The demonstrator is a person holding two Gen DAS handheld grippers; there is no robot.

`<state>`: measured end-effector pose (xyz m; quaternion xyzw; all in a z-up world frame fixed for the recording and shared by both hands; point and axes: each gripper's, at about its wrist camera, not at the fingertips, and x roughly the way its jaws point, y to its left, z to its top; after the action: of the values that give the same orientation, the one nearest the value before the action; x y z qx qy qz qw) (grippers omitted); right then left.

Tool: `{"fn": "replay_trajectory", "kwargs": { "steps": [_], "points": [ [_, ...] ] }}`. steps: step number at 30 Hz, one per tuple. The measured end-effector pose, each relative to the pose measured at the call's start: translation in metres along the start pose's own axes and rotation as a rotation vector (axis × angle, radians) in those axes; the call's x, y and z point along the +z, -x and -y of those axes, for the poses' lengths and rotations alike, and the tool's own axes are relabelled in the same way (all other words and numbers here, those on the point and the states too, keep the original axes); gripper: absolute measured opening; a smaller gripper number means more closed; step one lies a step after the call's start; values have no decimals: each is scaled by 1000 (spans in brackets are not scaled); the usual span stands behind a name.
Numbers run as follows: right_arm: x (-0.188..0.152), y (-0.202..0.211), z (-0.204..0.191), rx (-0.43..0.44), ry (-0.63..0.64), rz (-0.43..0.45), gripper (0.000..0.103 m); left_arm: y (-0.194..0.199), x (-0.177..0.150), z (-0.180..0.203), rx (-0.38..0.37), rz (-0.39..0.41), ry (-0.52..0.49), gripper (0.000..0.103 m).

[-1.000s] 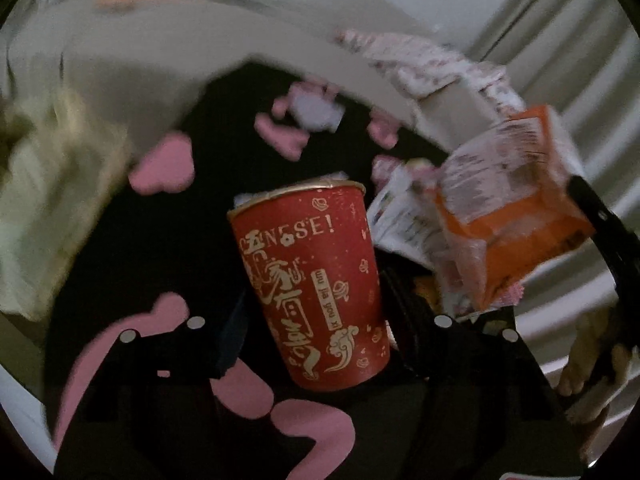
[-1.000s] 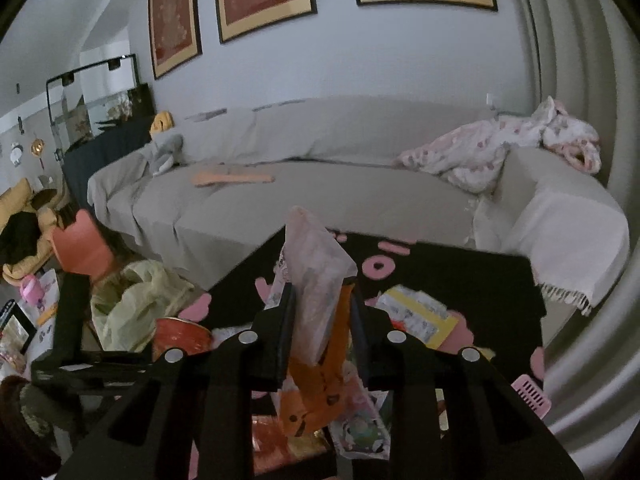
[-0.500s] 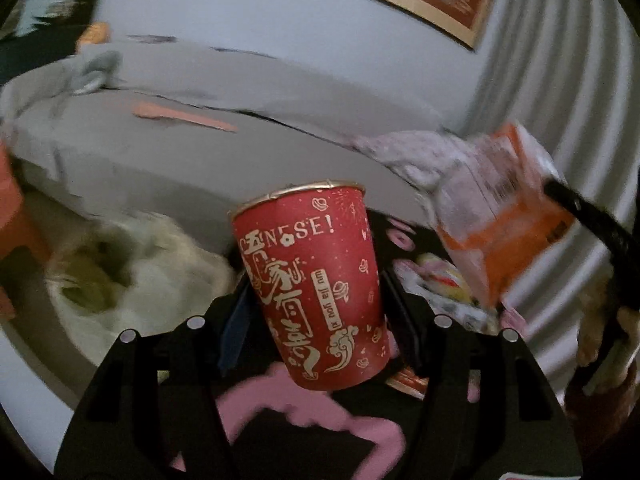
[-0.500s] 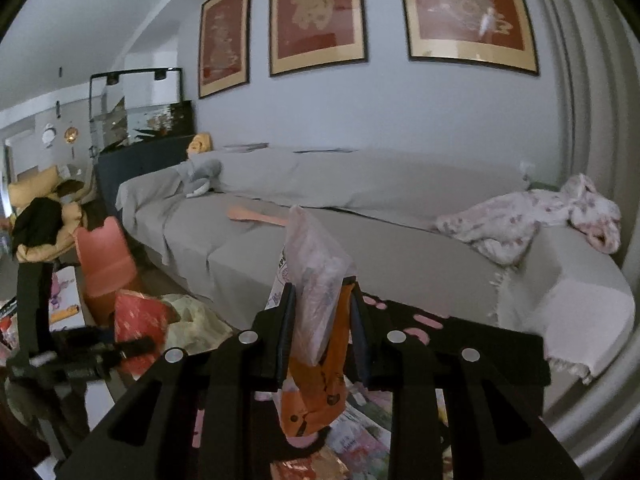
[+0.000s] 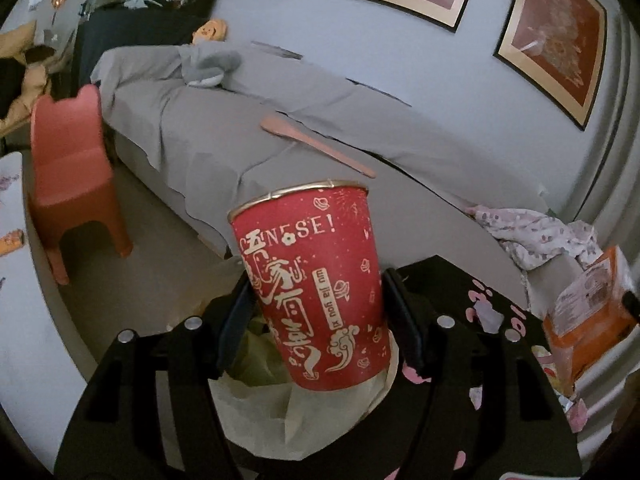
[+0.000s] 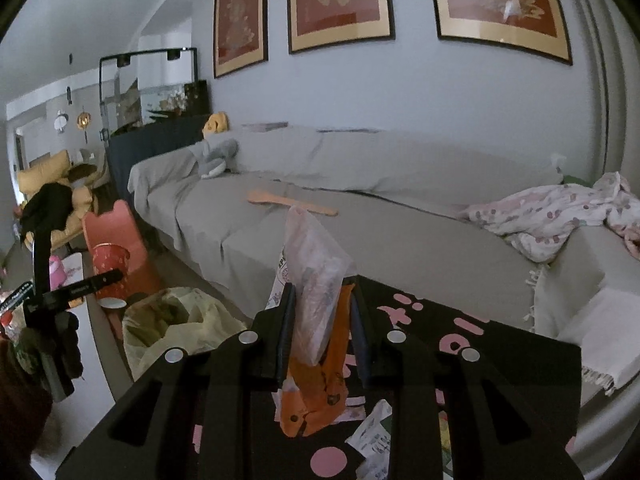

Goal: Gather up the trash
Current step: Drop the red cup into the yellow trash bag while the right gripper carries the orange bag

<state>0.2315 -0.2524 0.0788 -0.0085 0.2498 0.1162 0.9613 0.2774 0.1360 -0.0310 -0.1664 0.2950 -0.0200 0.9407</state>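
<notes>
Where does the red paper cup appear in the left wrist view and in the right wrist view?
Left wrist: the red paper cup fills the centre, between the left gripper's fingers.
Right wrist: small, at the left edge, in front of the orange chair.
Shared landmark: the wooden spatula on the grey sofa.

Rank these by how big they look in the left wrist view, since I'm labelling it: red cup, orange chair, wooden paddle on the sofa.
1. Red cup, though it sits closest to the camera, which inflates it.
2. Orange chair.
3. Wooden paddle.
</notes>
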Motion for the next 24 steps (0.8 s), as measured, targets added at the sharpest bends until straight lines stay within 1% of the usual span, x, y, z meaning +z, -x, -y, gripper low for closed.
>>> {"fn": "replay_trajectory", "kwargs": {
  "steps": [2,5,7,8,9,10,11,12,14,16,17,18,20,21,23,24],
  "points": [
    [0,-6,-4,-9,19,-5,26,-5,5,-4,-12,-5,-3,61],
    [2,-15,-8,-19,50,-13,26,-24,12,-1,-16,-25,-10,61],
    [4,-22,-10,-10,53,-25,26,-41,9,-1,-10,-59,-3,62],
    [5,-27,-11,-1,54,-32,26,-48,8,-4,-18,-77,17,67],
    [6,-31,-12,4,55,-37,26,-57,4,-11,-46,-108,55,74],
    [7,-35,-13,11,56,-40,26,-63,1,-17,-64,-131,79,78],
    [8,-40,-16,20,60,-44,26,-68,-6,-23,-73,-158,100,84],
    [10,-45,-19,27,63,-48,26,-71,-8,-25,-71,-168,106,86],
    [11,-55,-24,44,67,-59,26,-69,-16,-36,-53,-176,134,88],
    [15,-65,-32,68,62,-72,26,-59,-17,-45,-46,-158,165,89],
    [17,-70,-36,82,57,-78,26,-51,-16,-50,-31,-138,181,90],
    [21,-76,-43,100,51,-81,26,-37,-16,-58,5,-94,199,90],
    [29,-89,-59,145,38,-85,26,-19,-13,-65,50,-39,210,91],
    [33,-95,-69,171,30,-86,26,-4,-14,-70,86,7,213,93],
    [39,-109,-91,229,14,-92,26,17,-17,-77,128,69,223,94],
    [41,-120,-107,271,1,-98,26,24,-18,-80,141,87,232,94]
  ]
}}
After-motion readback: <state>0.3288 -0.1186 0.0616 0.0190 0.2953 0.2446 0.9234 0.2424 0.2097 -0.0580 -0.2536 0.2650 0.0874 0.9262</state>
